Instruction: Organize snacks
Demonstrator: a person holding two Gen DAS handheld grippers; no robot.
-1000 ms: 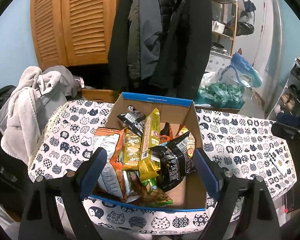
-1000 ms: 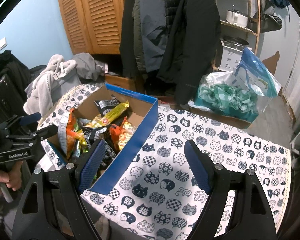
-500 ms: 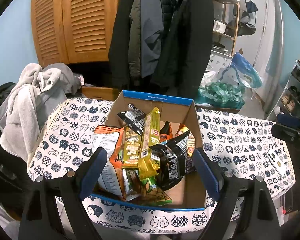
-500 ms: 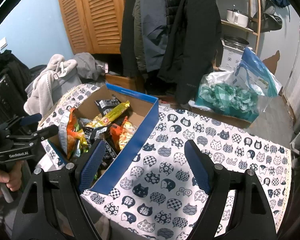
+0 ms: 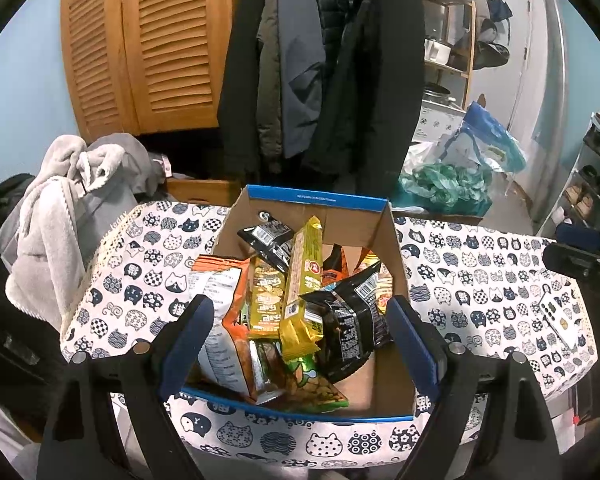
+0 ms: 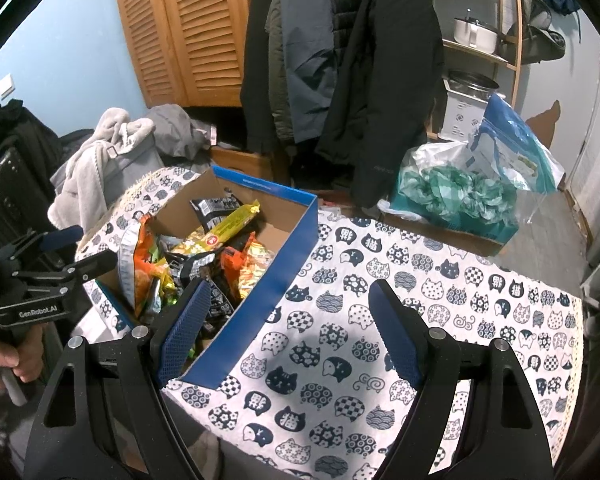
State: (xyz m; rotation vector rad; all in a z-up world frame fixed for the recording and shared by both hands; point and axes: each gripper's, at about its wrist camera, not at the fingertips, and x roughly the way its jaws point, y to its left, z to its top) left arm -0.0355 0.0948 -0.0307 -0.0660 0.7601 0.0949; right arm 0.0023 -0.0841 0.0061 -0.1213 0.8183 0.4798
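The left gripper (image 5: 300, 340) is wide open and holds nothing, above the snacks (image 5: 296, 304) in the box (image 5: 320, 200). The right gripper (image 6: 288, 328) is also spread open and empty, over the tablecloth (image 6: 420, 280) right of the box.

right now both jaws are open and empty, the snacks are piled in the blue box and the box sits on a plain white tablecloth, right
Not quite: the tablecloth is not plain, it is white with a cat-face print all over, clear in the right wrist view. The rest holds: the left gripper and right gripper have open, empty jaws, and the snacks are piled in the blue box on that cloth.
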